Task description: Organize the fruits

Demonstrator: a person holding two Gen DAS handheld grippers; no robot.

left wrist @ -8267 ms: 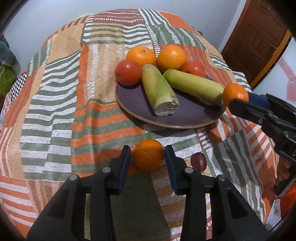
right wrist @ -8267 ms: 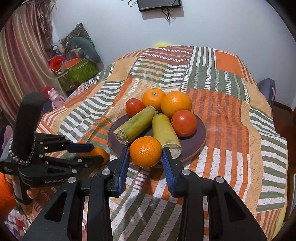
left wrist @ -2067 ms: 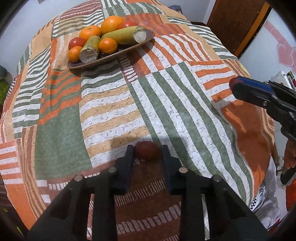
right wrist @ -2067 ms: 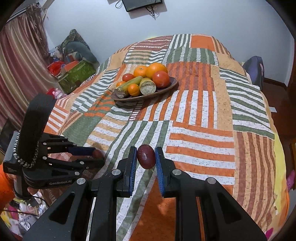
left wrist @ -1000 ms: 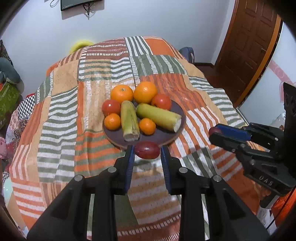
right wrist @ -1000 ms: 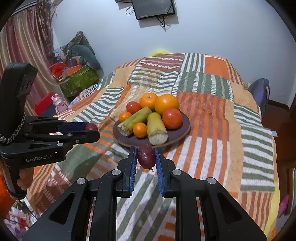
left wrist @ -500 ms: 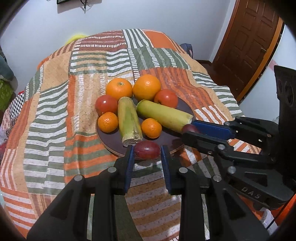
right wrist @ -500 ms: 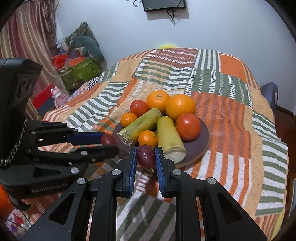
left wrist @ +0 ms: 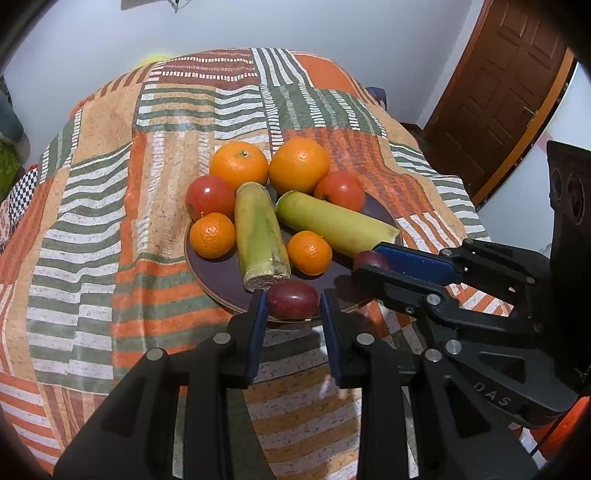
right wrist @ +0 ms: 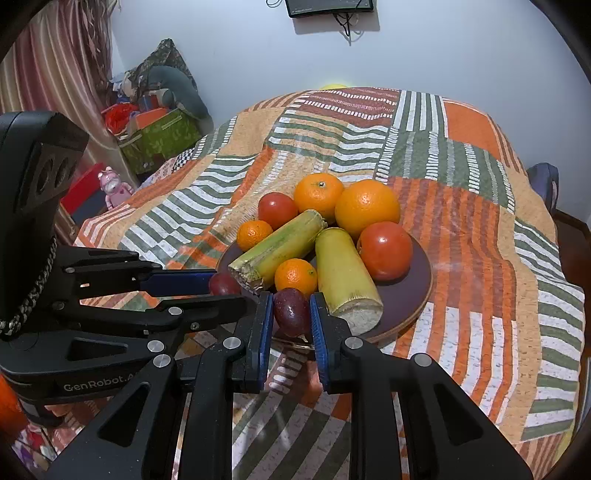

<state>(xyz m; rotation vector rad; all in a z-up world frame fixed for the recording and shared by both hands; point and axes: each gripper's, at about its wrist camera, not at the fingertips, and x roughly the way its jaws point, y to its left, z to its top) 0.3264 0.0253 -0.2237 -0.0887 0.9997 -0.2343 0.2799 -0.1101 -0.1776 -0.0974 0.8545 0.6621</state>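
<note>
A dark brown plate (left wrist: 218, 273) (right wrist: 413, 288) on the patchwork cloth holds oranges, tomatoes, small mandarins and two green cane pieces. My left gripper (left wrist: 293, 301) is shut on a dark red plum (left wrist: 292, 299) at the plate's near rim. My right gripper (right wrist: 291, 312) is shut on a second dark red plum (right wrist: 291, 311) at the plate's near edge, beside a cane piece (right wrist: 345, 275). In the left wrist view the right gripper (left wrist: 373, 264) comes in from the right. In the right wrist view the left gripper (right wrist: 225, 286) comes in from the left.
The patchwork cloth (left wrist: 92, 229) covers a round table. A brown door (left wrist: 506, 92) stands at the right. Boxes and toys (right wrist: 155, 129) are piled by a curtain at the left. A screen (right wrist: 328, 7) hangs on the wall.
Both grippers have moved closer to the plate, each still holding its plum. The plums are now at the plate's near rim.
</note>
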